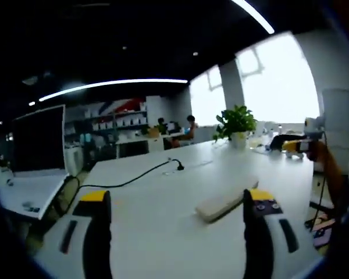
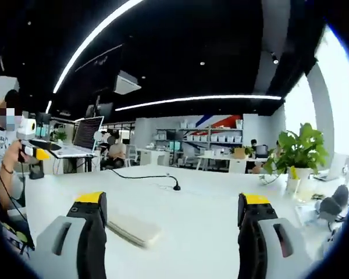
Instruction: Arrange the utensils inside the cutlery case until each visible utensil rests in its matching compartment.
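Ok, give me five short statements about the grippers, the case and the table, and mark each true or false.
1. Both jaws of the left gripper stand wide apart with nothing between them. True.
2. The right gripper is clamped on a spoon. False: its jaws are apart and empty.
3. The cutlery case lies closed and flat on the white table. True.
4. A black cable runs across the table. True.
5. The potted plant stands on the floor. False: it stands on the table.
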Demonstrator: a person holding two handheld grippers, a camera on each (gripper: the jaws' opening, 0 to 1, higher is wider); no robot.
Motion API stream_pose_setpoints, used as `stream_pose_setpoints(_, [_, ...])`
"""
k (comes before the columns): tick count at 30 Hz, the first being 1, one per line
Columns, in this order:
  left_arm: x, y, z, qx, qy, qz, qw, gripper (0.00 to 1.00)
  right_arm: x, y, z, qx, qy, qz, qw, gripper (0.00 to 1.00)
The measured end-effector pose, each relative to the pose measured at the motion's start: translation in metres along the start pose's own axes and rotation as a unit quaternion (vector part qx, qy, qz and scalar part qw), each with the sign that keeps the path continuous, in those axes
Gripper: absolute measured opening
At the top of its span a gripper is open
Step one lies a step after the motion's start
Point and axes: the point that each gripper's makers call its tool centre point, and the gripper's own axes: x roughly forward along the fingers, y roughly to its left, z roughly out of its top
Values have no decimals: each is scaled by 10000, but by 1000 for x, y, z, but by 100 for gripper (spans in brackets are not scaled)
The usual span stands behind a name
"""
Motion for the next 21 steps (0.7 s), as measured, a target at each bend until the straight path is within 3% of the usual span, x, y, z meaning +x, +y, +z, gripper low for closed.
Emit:
stream_pose_setpoints(1, [-4, 0, 0, -11, 3, 29, 10000, 100, -2, -3, 0, -54, 32, -74, 10000, 97])
stream_pose_setpoints(3, [-10, -3, -4, 125, 173, -1, 9998, 100, -14, -10, -11, -324, 505, -331, 9977, 97])
stream_pose_setpoints(4, [-13, -6, -6, 182, 280, -12, 9994, 100, -21, -15, -17, -234, 740, -546, 9955, 97])
stream_pose_setpoints(9, [-24, -12, 16, 468, -101, 192, 9987, 100, -34, -20, -7, -209, 629, -759, 9949, 98])
stream_pose_setpoints(16, [-29, -8, 22, 206, -332, 401, 9984, 99, -51, -28, 7, 37, 342, -1062, 9937, 97])
stream_pose_setpoints(18, [-31, 0, 18, 610, -206, 705, 9954, 99, -54, -32, 7, 210, 278, -1183, 9924, 97])
stream_pose_setpoints(21, [-31, 3, 13, 632, -122, 902, 9938, 99, -56, -33, 4, 308, 297, -1206, 9918, 96])
